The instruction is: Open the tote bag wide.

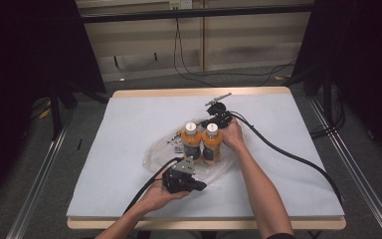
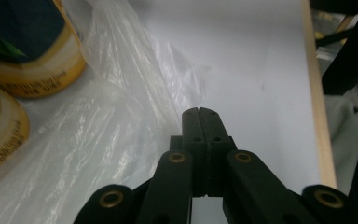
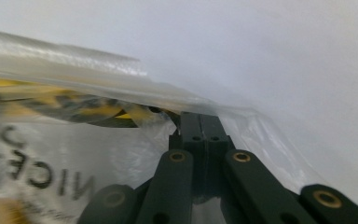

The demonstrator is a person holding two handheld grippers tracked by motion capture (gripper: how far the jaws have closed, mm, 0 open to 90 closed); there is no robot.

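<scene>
Two bottles [image 1: 202,143] mid-table on bag [image 1: 154,152]; left tool [image 2: 199,112] closed, empty; right tool [image 3: 200,115] clamps bag edge.

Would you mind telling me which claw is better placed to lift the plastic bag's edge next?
The right claw, probably: its shut jaws already sit against the plastic bag behind the bottles. The left claw, also shut, rests beside the film.

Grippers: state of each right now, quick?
Left gripper: jaws shut, holding nothing, beside the plastic bag.
Right gripper: jaws shut; whether they pinch the plastic bag's edge cannot be told.
</scene>
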